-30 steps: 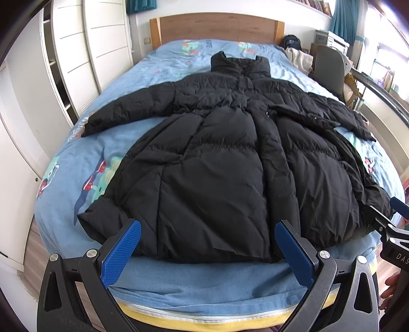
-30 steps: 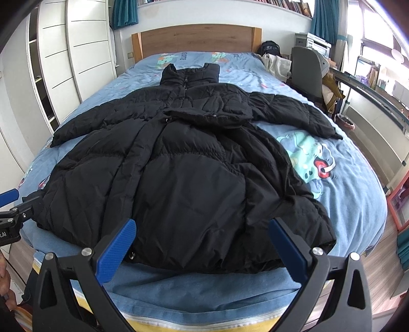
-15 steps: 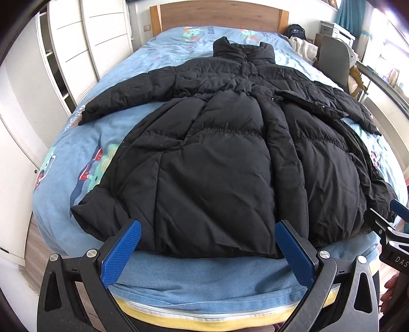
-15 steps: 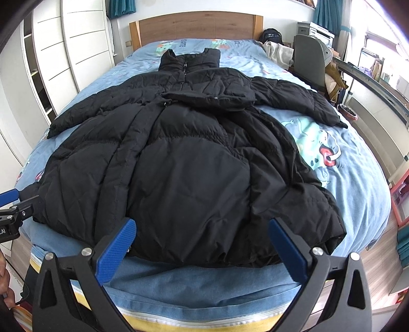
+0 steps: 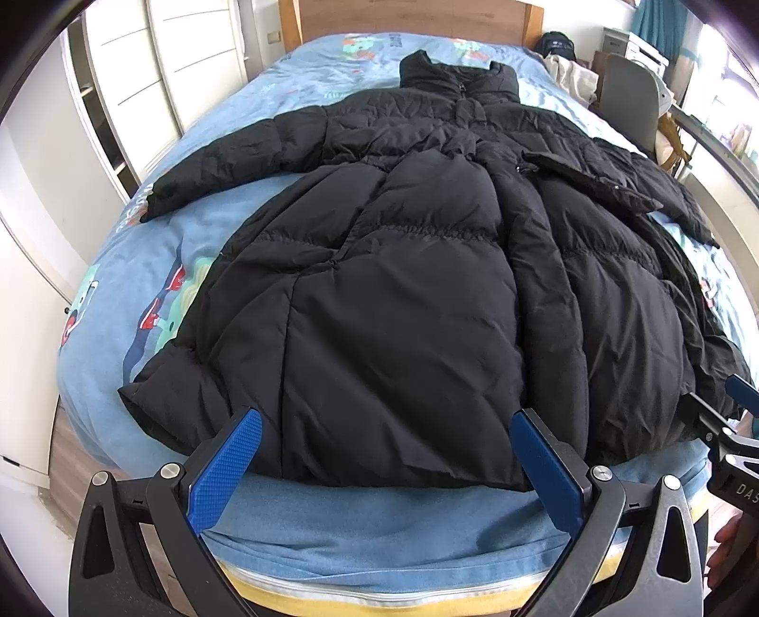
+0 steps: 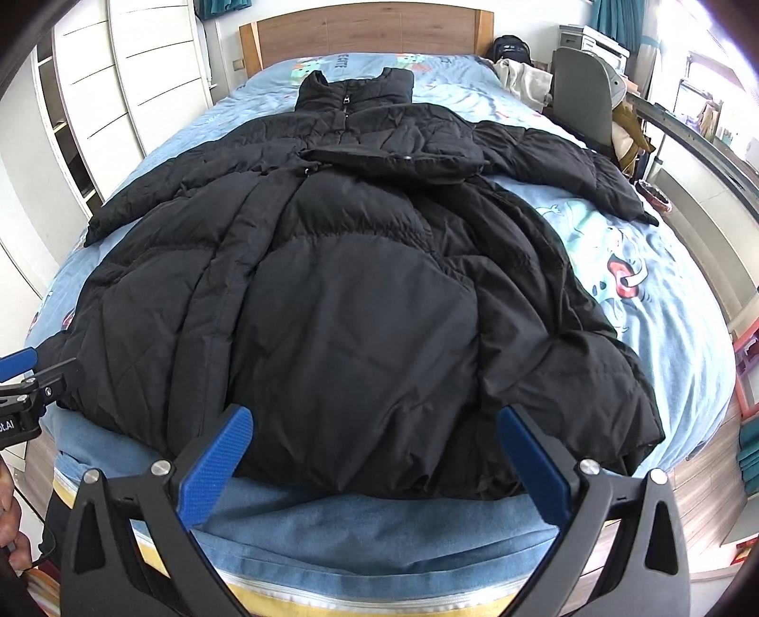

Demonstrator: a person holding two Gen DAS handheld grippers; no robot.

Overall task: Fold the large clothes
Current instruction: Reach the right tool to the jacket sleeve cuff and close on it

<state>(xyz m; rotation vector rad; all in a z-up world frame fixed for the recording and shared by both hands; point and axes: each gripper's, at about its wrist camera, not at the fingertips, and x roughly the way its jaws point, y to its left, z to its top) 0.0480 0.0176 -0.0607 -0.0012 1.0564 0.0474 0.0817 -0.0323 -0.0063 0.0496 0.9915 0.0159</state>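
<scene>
Both tools stand wide, gripping nothing: the left gripper [image 5: 386, 455] and the right gripper [image 6: 372, 451] hover at the near edge of the bed [image 6: 379, 527], each just short of the hem. A long black puffer coat [image 6: 341, 294] lies front-up and spread flat on the blue sheet, collar toward the far wooden headboard [image 6: 365, 35], sleeves out to left and right. Laid open like this, its near hem corners are easy to pinch — likely the first grasp, since no fold is made yet.
</scene>
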